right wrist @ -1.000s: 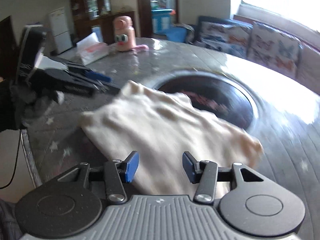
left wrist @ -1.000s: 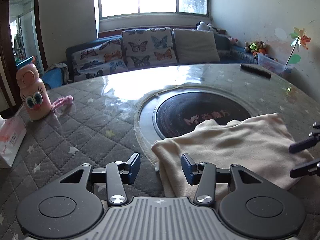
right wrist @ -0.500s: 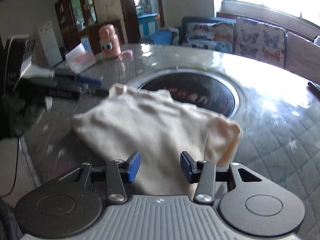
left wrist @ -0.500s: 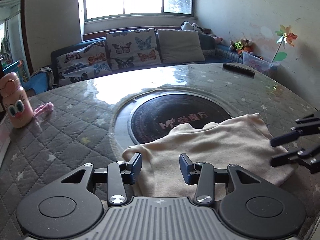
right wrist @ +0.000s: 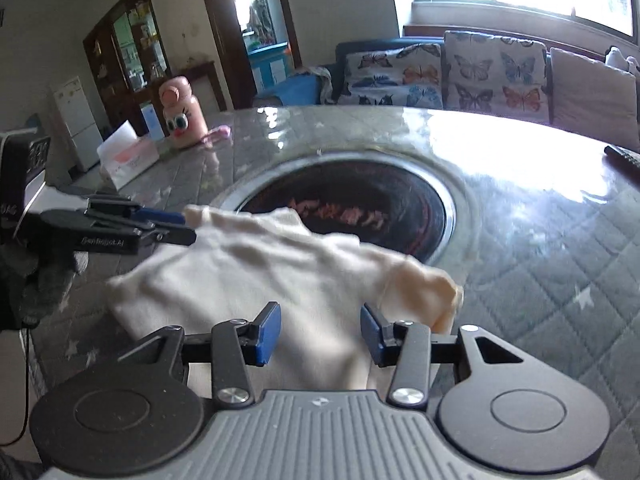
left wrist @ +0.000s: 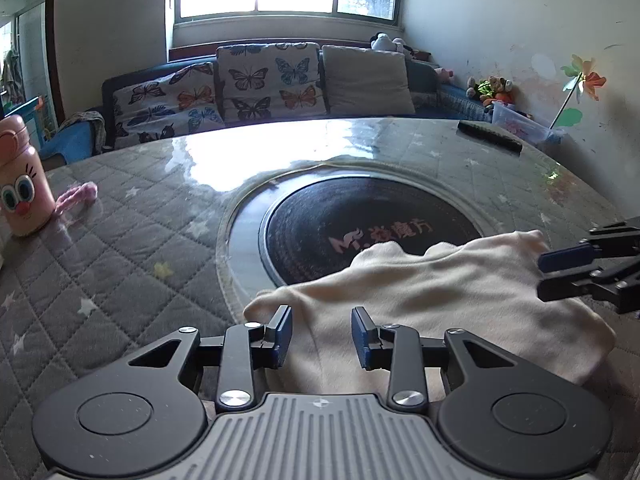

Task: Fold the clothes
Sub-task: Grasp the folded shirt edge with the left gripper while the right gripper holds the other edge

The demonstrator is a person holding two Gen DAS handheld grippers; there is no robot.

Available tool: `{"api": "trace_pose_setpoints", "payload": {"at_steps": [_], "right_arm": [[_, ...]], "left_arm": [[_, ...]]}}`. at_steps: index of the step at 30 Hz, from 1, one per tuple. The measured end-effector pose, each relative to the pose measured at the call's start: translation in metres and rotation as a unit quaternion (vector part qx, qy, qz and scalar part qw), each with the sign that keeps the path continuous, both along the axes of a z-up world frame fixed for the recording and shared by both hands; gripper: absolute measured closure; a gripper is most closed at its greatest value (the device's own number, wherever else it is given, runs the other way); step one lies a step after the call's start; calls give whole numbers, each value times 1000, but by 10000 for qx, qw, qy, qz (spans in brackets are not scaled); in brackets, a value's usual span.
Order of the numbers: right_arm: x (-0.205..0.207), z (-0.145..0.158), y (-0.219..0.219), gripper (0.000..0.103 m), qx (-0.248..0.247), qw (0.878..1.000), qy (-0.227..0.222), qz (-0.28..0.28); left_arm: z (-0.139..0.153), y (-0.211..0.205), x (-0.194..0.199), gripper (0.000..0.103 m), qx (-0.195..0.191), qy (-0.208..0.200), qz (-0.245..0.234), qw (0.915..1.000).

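- Only the right view catches a gloved hand (right wrist: 38,280).
- Cloth (left wrist: 440,292) on table (left wrist: 120,240), under left tongs (left wrist: 322,336), just narrowing, and right tongs (right wrist: 320,332); both gape, gripping nothing.

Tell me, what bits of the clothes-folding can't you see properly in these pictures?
- Near edge of the cream garment: left wrist view, hidden under the left gripper, whose jaws have just been closing.
- Same edge in the right wrist view: covered by the right gripper; the cloth is also blurred.
- What kind of garment: folded over, cannot tell.
- Black object at the far table edge: too small to identify.
- Pink bottle: cut off by the left frame edge.
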State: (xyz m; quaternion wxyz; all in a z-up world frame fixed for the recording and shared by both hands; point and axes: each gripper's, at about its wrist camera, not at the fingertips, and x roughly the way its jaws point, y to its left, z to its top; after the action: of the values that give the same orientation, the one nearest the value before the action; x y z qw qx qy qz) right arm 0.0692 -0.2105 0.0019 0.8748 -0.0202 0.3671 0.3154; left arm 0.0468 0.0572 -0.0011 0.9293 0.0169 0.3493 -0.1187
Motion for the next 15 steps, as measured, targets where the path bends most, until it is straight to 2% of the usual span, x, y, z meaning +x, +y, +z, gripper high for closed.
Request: {"api": "trace_pose_setpoints", "payload": {"at_steps": [5, 11, 15], "right_arm": [[18, -2, 1, 58, 126, 9997, -48, -222], [33, -19, -7, 61, 51, 9985, 108, -529], [28, -11, -13, 60, 189, 9980, 58, -594]], "left_arm": [[-5, 2, 15, 69, 35, 91, 71, 9999], [-11, 5, 17, 71, 17, 156, 99, 9998], [-10, 4, 17, 71, 9, 125, 100, 9999]]}}
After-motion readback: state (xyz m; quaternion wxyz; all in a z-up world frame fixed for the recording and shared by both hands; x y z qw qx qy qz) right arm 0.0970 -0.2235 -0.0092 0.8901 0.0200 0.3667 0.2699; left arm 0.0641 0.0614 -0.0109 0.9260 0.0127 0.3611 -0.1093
